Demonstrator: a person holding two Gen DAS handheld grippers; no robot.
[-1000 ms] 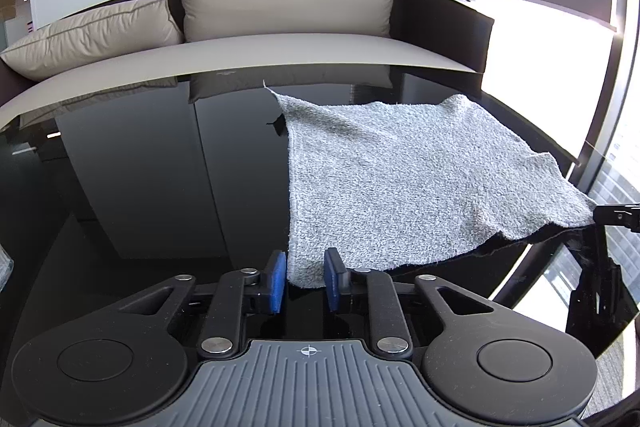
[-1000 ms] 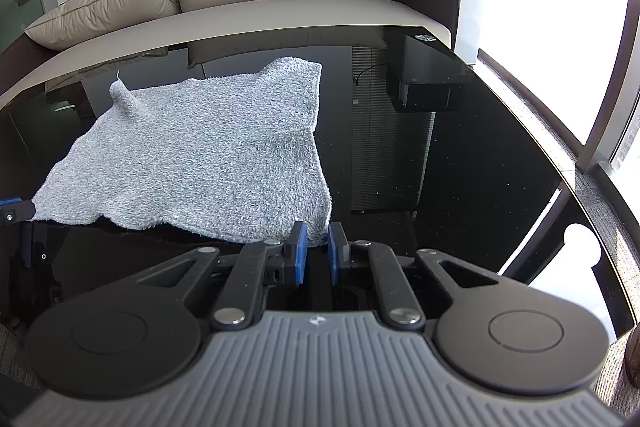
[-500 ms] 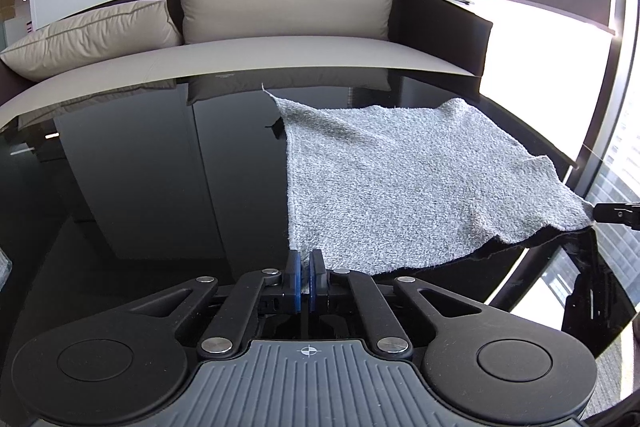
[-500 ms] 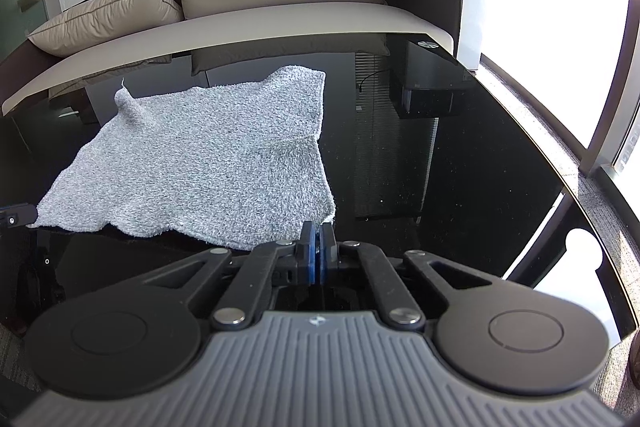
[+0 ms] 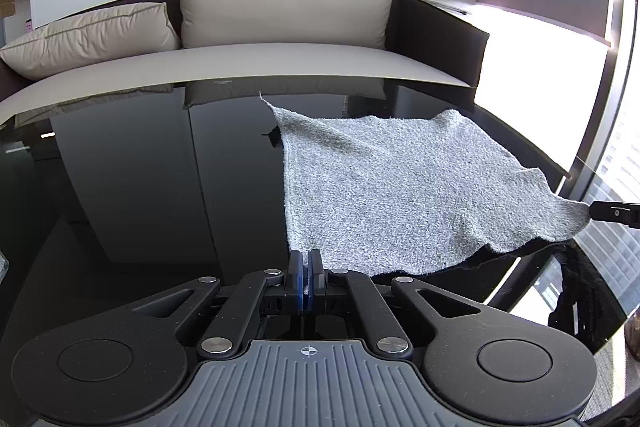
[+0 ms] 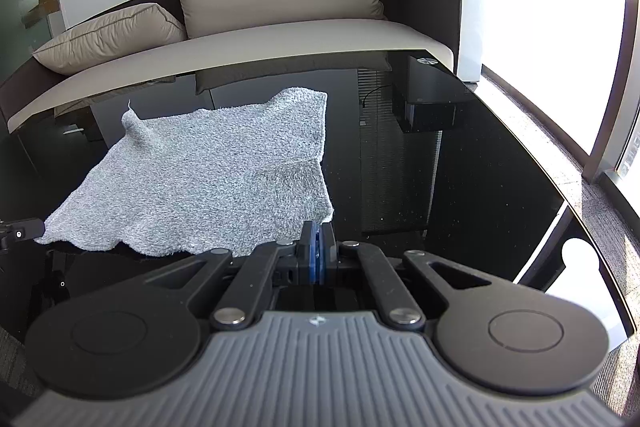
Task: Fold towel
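Towel (image 5: 384, 187), grey and nubbly, lies spread on the glossy black table (image 5: 132, 187), straight ahead of both grippers, which hold its two near corners. The left gripper (image 5: 305, 281) has its blue pads pressed together on the near left corner, a sliver of cloth showing between them; from there the towel's left edge runs away forward to a far corner that stands up in a small peak. In that view the near edge stretches off to the right, lifted a little off the table, with a dark shadow beneath it, and ends at a black fingertip by the right frame edge. The right gripper (image 6: 319, 255) is likewise clamped, on the near right corner; the cloth dips down into its pads just left of centre. From this gripper the towel fans out ahead and to the left, its near edge wavy and raised, reaching the other gripper's black tip at the left frame edge. To the right of the right gripper the table is bare and reflective. Beyond the towel, past the table's far edge, stands a sofa (image 6: 280, 39) with beige cushions (image 5: 280, 7).
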